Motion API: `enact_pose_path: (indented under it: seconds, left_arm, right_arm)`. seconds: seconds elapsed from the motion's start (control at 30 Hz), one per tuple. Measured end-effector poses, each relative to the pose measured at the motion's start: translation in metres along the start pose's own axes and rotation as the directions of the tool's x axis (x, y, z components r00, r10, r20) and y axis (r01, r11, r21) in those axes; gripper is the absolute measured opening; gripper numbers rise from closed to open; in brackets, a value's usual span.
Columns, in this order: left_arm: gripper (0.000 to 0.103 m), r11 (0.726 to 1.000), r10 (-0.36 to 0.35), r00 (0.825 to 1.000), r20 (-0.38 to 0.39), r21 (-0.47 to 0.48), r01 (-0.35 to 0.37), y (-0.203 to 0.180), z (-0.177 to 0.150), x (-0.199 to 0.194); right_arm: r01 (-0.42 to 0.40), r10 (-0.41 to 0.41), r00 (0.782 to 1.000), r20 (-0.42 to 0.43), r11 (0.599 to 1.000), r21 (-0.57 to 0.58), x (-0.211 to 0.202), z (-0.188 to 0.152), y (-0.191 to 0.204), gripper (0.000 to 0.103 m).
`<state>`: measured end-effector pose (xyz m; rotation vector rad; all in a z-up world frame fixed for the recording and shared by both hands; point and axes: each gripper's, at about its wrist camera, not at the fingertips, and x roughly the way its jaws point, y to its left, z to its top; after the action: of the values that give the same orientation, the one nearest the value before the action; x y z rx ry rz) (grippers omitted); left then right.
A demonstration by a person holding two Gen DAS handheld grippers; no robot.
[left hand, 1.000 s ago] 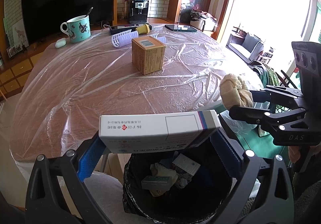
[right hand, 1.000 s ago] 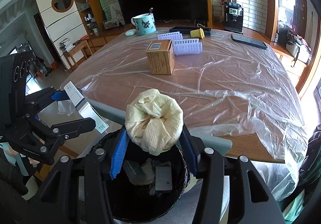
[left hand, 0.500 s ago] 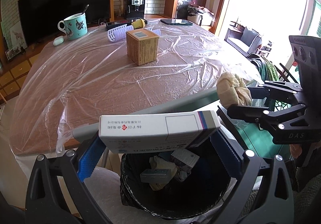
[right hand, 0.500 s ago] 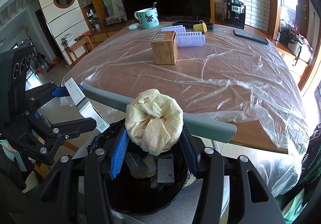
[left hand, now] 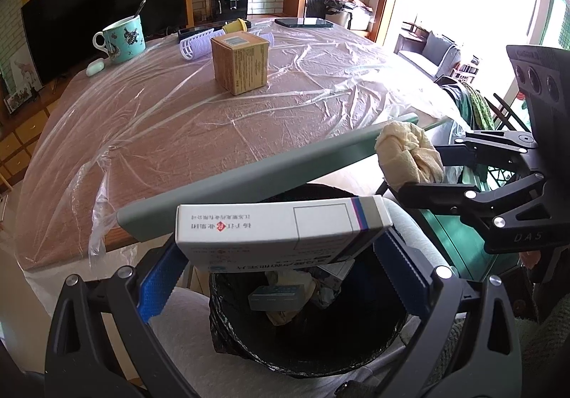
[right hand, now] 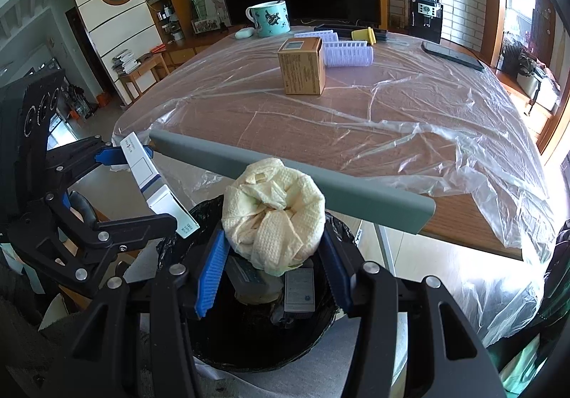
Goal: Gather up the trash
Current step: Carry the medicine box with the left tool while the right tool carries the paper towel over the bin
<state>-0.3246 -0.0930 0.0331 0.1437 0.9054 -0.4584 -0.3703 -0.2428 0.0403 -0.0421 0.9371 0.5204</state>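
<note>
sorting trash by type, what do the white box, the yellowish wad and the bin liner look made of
White box: thin printed cardboard with a smooth finish, going by its sharp folded edges and printed text.
Yellowish wad: probably paper towel, matte; an embossed waffle texture shows and it crumples softly. It could also be thin cloth.
Bin liner: thin black plastic film, glossy and wrinkled at the rim.

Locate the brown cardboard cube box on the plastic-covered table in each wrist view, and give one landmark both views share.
Left wrist view: the brown cardboard cube box stands upright on the table, upper centre, right of the turquoise patterned mug.
Right wrist view: the box stands upper centre, below and right of the mug, with white ribbed plastic rollers beside it.
Shared landmark: the mug with a spoon in it.
</note>
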Motion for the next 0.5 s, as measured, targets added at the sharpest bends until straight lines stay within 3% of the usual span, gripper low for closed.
enact_pose_path:
  seconds: [0.5]
  left_arm:
    - [0.101,1.0,0.007,0.998,-0.06,0.015,-0.006,-0.004,-0.017,0.016]
  right_arm:
    - [-0.013,0.014,0.998,-0.067,1.0,0.012,0.02,-0.019,0.003,0.051]
